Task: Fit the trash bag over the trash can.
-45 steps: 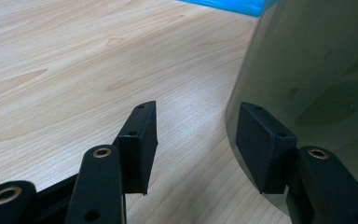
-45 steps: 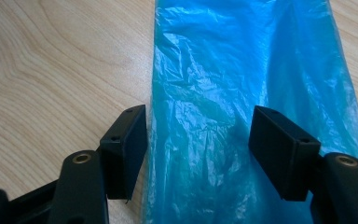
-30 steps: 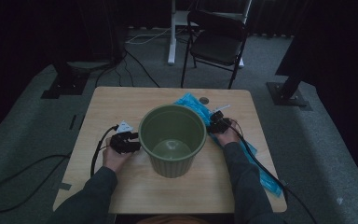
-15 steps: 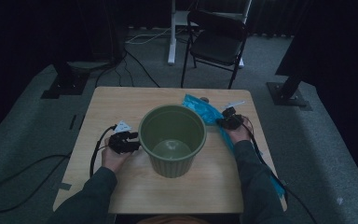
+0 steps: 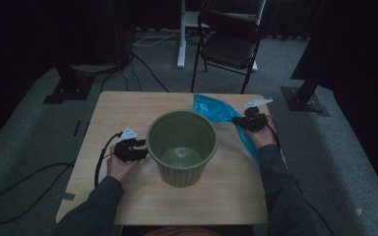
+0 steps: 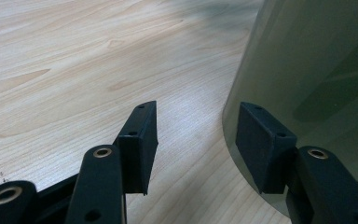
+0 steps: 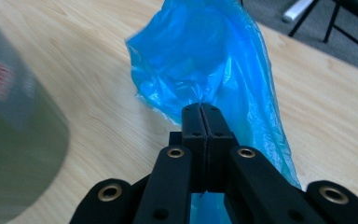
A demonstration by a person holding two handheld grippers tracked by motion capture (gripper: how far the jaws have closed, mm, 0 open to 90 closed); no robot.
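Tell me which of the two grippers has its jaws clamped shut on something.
The right gripper, at the table's right side: its jaws pinch the blue plastic bag. The left gripper stands open beside the green bin, gripping nothing.

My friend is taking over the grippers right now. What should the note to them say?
Right gripper: shut on the blue plastic bag, lifting one part of it off the table; the rest trails back beside the right forearm.
Left gripper: open, one jaw close against the side of the green bin, not gripping it.
The bin stands upright mid-table with no liner in it.
Done: the bag is picked up.
Left: probably open the bag and fit it into the bin, while the left gripper steadies the bin.
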